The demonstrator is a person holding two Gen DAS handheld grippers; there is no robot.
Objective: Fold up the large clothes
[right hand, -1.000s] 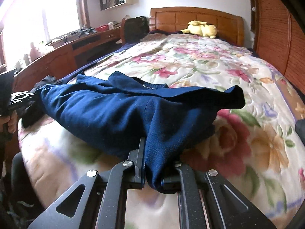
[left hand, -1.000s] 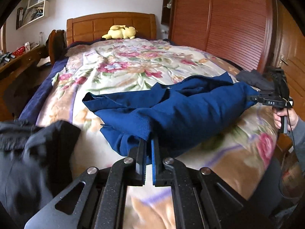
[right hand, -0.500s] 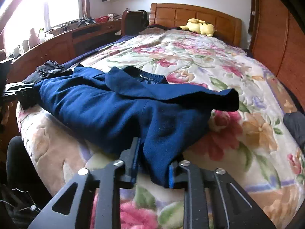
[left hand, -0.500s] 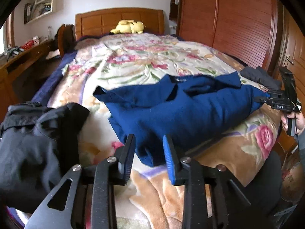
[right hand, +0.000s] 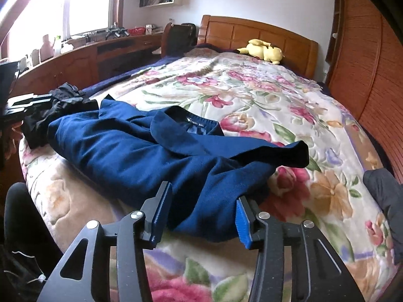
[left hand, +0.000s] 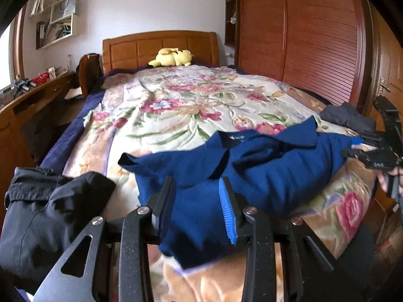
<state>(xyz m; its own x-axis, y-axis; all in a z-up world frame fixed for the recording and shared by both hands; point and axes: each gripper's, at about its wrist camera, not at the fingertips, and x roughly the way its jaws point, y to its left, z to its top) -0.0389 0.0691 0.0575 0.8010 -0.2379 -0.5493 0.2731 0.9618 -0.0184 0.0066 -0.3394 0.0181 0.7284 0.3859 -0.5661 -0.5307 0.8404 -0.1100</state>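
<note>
Lying across the near end of the bed, the navy blue garment sits bunched on the floral blanket, collar label up. The left gripper has just been opening; its jaws now stand moderately apart with the cloth's near edge showing between them, and neither pad presses on it. The right gripper has just been opening too, a good deal wider, and the hem of the garment lies loose in the gap, untouched by either blue pad. From the left wrist view that right gripper shows off at the garment's far corner, a hand wrapped round its handle. A black jacket slumps just beside the blue one. A yellow plush toy rests by the headboard.
</note>
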